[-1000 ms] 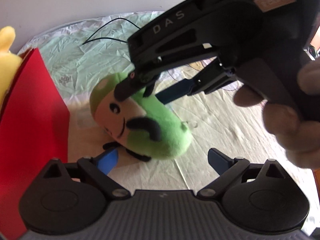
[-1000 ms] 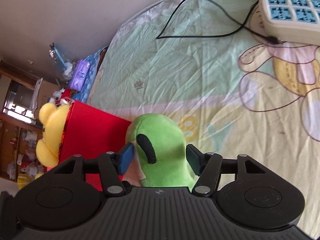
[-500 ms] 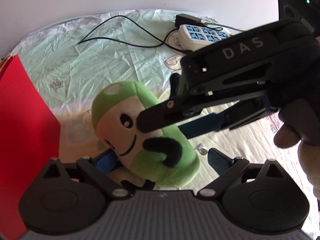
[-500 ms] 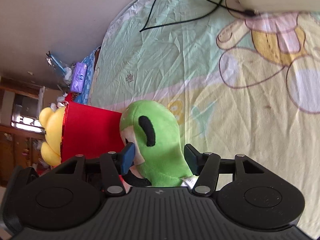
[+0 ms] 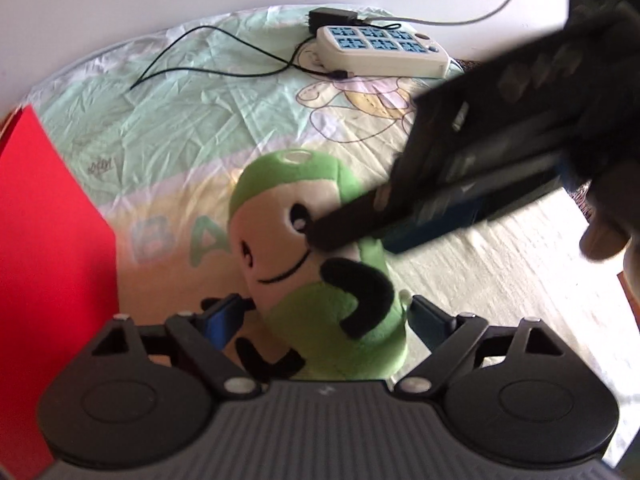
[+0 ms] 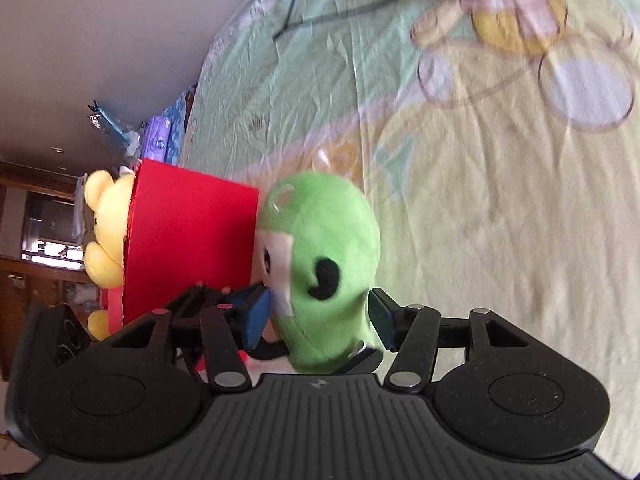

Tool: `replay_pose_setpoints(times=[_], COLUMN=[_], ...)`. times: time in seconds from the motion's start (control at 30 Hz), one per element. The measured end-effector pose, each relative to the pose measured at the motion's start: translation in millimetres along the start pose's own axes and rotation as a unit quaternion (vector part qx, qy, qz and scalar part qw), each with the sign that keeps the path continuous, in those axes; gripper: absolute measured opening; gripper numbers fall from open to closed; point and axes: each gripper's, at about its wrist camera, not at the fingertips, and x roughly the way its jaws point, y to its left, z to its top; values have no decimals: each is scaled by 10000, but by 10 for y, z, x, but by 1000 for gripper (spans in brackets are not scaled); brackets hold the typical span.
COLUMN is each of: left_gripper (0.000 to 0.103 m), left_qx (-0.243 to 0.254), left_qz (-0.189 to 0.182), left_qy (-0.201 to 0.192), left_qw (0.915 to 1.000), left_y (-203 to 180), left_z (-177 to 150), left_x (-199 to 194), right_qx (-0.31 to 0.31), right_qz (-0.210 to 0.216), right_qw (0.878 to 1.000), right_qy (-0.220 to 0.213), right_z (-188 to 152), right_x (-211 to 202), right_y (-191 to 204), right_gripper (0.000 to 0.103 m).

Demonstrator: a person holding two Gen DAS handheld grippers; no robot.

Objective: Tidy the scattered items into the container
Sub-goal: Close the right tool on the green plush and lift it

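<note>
A green plush toy (image 5: 320, 264) with a cream face and black arms is held above the bed sheet. My right gripper (image 6: 320, 314) is shut on it, one pad on each side; it also shows in the left wrist view (image 5: 352, 236), reaching in from the right. My left gripper (image 5: 324, 320) is open, its blue pads either side of the toy's lower body without pressing it. The red container (image 6: 188, 248) stands just left of the toy, and its red wall (image 5: 44, 248) fills the left of the left wrist view. A yellow plush (image 6: 104, 232) sits in it.
A white power strip (image 5: 380, 50) with blue sockets and a thin black cable (image 5: 216, 60) lie at the far side of the cartoon-print sheet (image 6: 500, 200). Beyond the bed edge, at left, are shelves and small clutter (image 6: 156, 140).
My right gripper has lifted the green toy off the sheet and turned it more upright. The left gripper has drawn back, and more of the sheet and the power strip show.
</note>
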Motion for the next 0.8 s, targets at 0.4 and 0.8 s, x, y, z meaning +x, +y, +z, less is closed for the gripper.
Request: replay_pose_setpoints(times=[0.4,0.8], left_gripper=[84,71], left_qx=[-63,-340], left_qz=[431,477], left_qy=[-222,144], left_qw=[9988,9982], left_y=[-130,-64], left_z=[13,-56], left_x=[-117,122], right_qx=[-462,-440], right_qz=[-183,-537], right_qw=[9988,9974], right_qy=[-46,168], right_z=[194,208], right_x=[129,301], right_y=[217,180], right_gripper=[71,66])
